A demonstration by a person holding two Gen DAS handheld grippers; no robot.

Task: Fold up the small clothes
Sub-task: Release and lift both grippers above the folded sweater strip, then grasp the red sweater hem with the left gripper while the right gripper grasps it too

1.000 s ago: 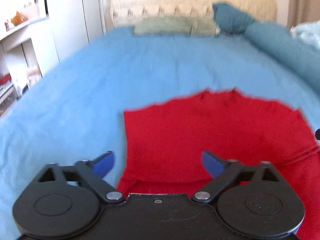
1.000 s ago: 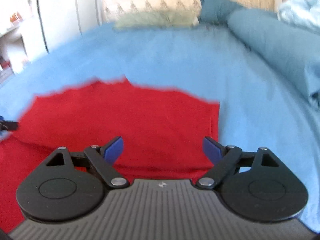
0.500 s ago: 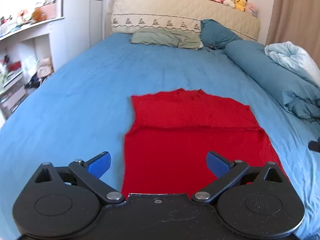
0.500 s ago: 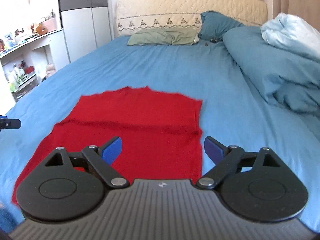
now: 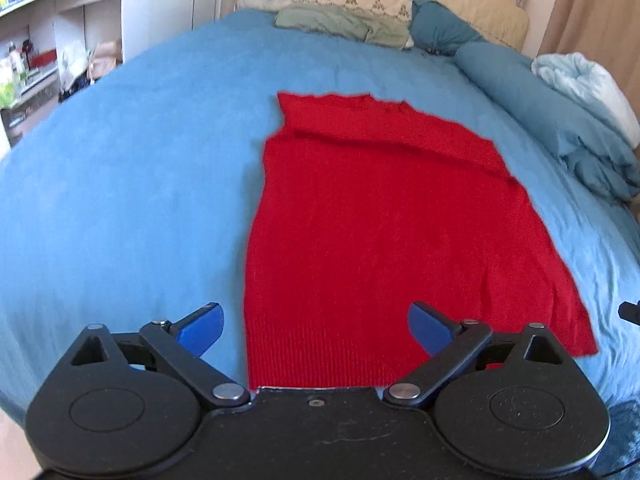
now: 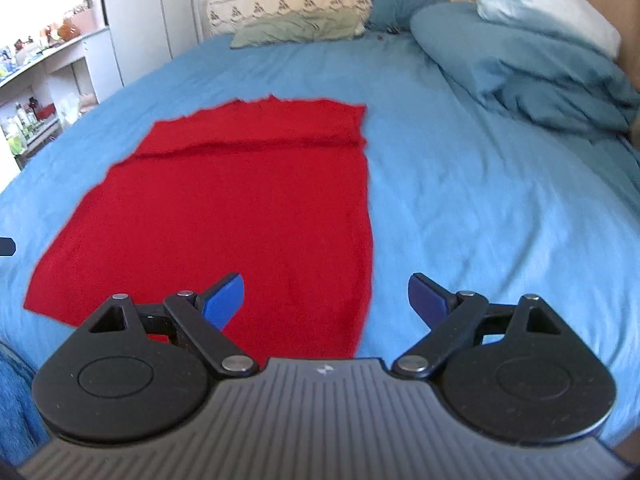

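Left wrist: left hand-held gripper jaws apart, empty, over garment's near edge | Right wrist: right hand-held gripper jaws apart, empty | garment flat on bed, top folded.

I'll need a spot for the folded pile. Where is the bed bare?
Bare sheet left of the red garment, toward the shelves, and between it and the pillows. The right side is crowded by the rolled duvet.
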